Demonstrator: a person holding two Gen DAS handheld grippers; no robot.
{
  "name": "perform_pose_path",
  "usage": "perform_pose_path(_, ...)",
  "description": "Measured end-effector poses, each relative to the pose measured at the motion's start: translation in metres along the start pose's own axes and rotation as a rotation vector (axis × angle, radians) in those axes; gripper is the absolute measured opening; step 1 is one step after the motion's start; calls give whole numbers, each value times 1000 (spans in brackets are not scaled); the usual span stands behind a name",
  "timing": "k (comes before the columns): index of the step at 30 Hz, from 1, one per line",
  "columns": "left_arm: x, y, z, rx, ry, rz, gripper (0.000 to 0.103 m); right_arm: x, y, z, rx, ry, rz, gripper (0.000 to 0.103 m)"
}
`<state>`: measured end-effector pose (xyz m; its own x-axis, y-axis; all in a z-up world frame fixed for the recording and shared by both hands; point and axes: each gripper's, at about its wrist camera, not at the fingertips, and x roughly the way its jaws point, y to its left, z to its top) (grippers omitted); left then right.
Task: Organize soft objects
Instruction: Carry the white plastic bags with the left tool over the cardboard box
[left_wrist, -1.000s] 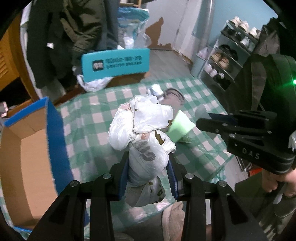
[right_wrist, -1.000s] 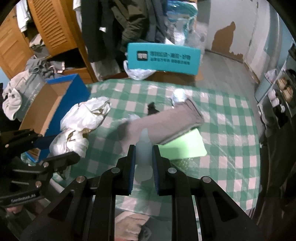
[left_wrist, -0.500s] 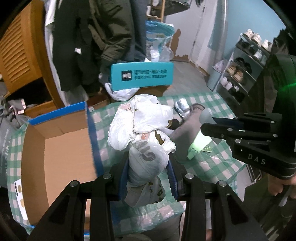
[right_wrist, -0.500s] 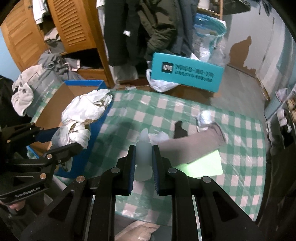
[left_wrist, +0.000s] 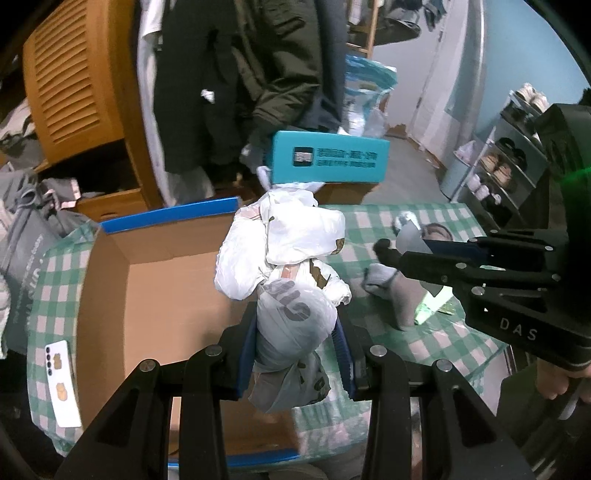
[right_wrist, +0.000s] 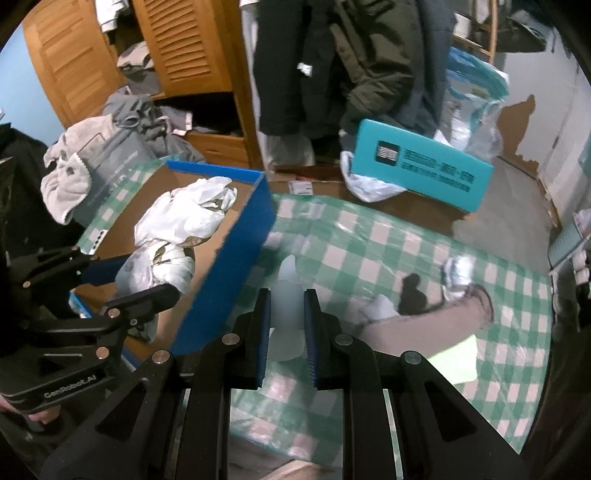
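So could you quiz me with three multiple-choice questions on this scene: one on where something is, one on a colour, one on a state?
1. Where is the white plastic bag bundle?
A. flat on the tablecloth
B. gripped in the left gripper, above the cardboard box
C. on the shoe rack

2. What colour is the checked tablecloth?
A. green and white
B. red and white
C. plain blue

3. How are the right gripper jaws?
A. wide open, empty
B. closed on a pale, translucent piece
C. gripping a shoe

Answers: B, the left wrist view shows the jaws pinching the bundle over the box; A, its squares are green and white; B, the pale piece sits pinched between them.
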<state>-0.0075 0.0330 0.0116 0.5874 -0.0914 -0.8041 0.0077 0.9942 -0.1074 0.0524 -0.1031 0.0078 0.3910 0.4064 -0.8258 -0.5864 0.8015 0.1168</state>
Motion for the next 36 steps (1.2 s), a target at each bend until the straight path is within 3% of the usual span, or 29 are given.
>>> perform_pose_path(11,-5,50,-9,-74,-6,58,38,24,48,26,-65,15,47,17)
perform_pose_path(30,15,107,-32,-175,85,127,39,82,110,36,-118,126,127,17)
perform_pose_path(33,18,109,-35,-173,104,128,39,88,113,36,-110,143,142,18)
perform_pose_path(36,19,110,-36,-168,112,144,45,90,113,35,-104,150,142,31)
